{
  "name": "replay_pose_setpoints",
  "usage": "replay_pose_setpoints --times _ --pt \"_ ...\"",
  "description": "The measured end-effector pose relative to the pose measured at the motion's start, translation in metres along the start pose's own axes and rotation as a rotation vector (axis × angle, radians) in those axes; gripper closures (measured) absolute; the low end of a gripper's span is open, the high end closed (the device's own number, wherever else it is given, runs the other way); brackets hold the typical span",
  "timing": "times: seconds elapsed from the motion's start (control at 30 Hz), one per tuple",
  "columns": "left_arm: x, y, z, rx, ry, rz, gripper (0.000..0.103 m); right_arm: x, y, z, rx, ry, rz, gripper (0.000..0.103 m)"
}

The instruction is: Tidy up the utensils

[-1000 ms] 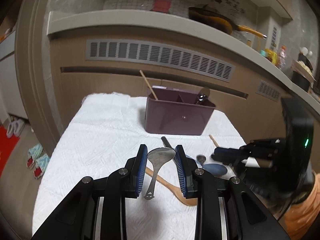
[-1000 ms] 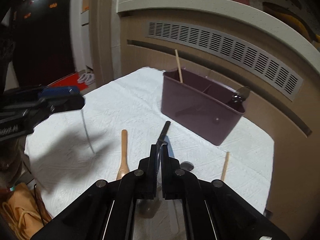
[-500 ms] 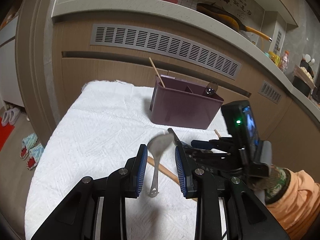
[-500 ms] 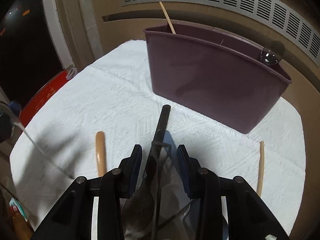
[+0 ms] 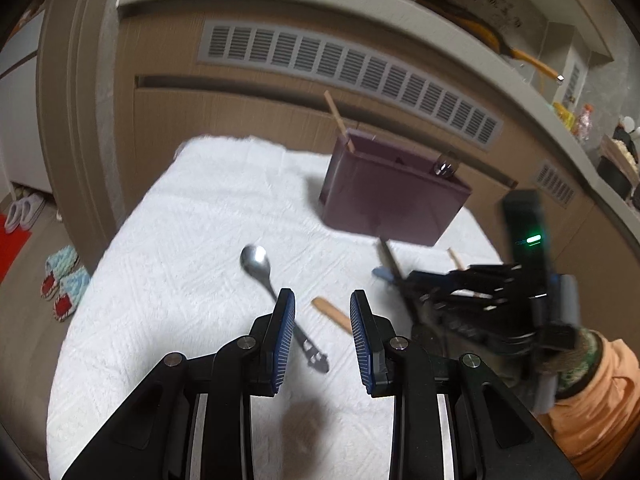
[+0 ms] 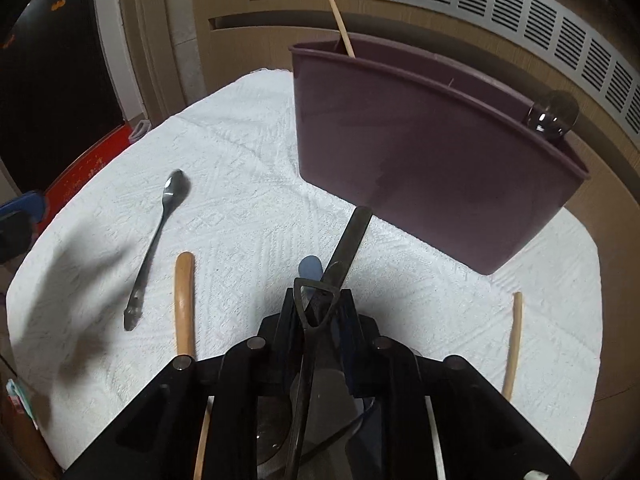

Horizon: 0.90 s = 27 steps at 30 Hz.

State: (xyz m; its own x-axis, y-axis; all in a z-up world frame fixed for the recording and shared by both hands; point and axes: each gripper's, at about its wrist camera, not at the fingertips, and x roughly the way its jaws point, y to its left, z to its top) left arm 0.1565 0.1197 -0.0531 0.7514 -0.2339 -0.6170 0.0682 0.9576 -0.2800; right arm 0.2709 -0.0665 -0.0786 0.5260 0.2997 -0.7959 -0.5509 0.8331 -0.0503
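A purple utensil caddy (image 5: 394, 204) (image 6: 432, 168) stands at the back of the white cloth, holding a chopstick (image 6: 341, 26) and a spoon (image 6: 554, 117). A metal spoon (image 5: 264, 276) (image 6: 160, 236) lies flat on the cloth. My left gripper (image 5: 322, 332) is open and empty just above its handle. My right gripper (image 6: 316, 320) is shut on metal utensil handles (image 6: 316, 304), beside a black-handled utensil (image 6: 350, 236) pointing at the caddy. A wooden spoon (image 5: 332, 312) (image 6: 185, 300) lies between the grippers.
A chopstick (image 6: 514, 340) lies at the right on the white cloth (image 5: 180, 248). A blue-handled utensil (image 6: 310, 268) lies under my right gripper. A brown cabinet wall with a grey vent (image 5: 340, 68) stands behind the table. Slippers (image 5: 62, 284) lie on the floor at the left.
The metal spoon has left my left gripper and now lies flat on the cloth. My right gripper opened, dropped over the utensil handles and shut on them.
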Motion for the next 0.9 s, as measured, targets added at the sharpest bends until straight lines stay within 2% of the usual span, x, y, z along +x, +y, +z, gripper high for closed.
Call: replay_pose_setpoints --times 0.07,0.27,0.47,0.57,0.63,0.73,0.87,0.9 --pt "0.006 0.001 -0.002 -0.005 0.029 0.011 0.073 -0.008 0.0 -0.001 0.002 -0.016 0.002 0.099" --pt "0.018 -0.001 -0.003 -0.013 0.067 0.036 0.072 -0.039 -0.008 0.0 0.016 -0.081 0.003 0.099" --pt "0.031 0.005 -0.002 -0.06 0.138 0.089 0.066 -0.063 -0.02 -0.005 0.034 -0.134 0.02 0.099" --pt "0.034 -0.001 -0.005 -0.049 0.147 0.095 0.056 -0.057 -0.022 -0.014 0.024 -0.117 0.024 0.099" --pt "0.036 -0.007 -0.007 -0.03 0.15 0.092 0.049 -0.052 -0.02 -0.021 0.003 -0.098 0.039 0.097" --pt "0.043 -0.014 -0.01 -0.007 0.161 0.086 0.048 -0.046 -0.013 -0.027 -0.028 -0.077 0.045 0.084" --pt "0.047 -0.014 -0.014 0.012 0.15 0.106 0.048 -0.037 0.005 -0.02 -0.107 -0.086 0.025 0.082" --pt "0.047 -0.011 -0.015 0.009 0.145 0.113 0.047 -0.034 0.012 -0.017 -0.149 -0.091 0.001 0.079"
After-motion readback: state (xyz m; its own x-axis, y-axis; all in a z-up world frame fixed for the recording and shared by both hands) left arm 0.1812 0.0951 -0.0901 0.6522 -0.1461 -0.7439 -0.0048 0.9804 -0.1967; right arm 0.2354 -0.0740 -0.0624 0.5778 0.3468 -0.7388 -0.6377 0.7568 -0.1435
